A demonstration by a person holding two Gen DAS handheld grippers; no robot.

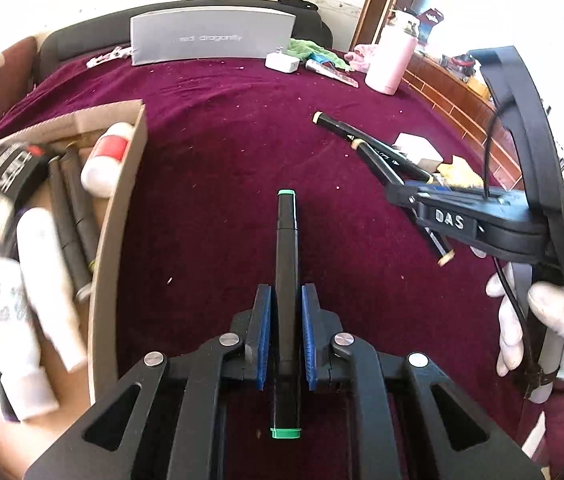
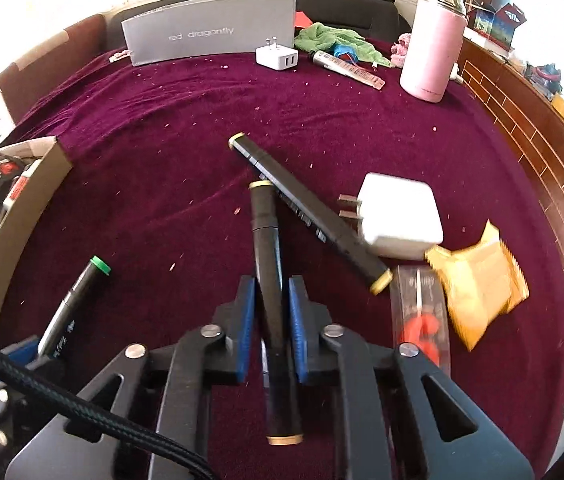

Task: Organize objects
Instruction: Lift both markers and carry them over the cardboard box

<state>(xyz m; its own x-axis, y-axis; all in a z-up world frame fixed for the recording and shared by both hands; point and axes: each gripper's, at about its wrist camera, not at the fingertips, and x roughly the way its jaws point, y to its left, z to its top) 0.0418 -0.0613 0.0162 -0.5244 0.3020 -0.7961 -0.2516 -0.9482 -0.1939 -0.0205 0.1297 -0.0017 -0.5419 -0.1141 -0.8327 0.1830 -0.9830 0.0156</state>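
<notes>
My left gripper point(image 1: 286, 300) is shut on a black marker with green caps point(image 1: 287, 264), held above the maroon cloth; that marker also shows in the right wrist view point(image 2: 78, 300). My right gripper point(image 2: 269, 292) is shut on a black marker with yellow caps point(image 2: 268, 264); the gripper also shows in the left wrist view point(image 1: 378, 170). A second yellow-capped marker point(image 2: 306, 208) lies on the cloth just beyond it. A cardboard box point(image 1: 116, 216) at the left holds white bottles, grey markers and a black pack.
A white charger point(image 2: 398, 216), a yellow snack packet point(image 2: 478, 276) and a clear case with red contents point(image 2: 422, 320) lie at the right. At the back stand a grey box point(image 2: 210, 32), a white plug point(image 2: 278, 58), a green cloth point(image 2: 334, 40), a tube point(image 2: 346, 65) and a pink flask point(image 2: 434, 44).
</notes>
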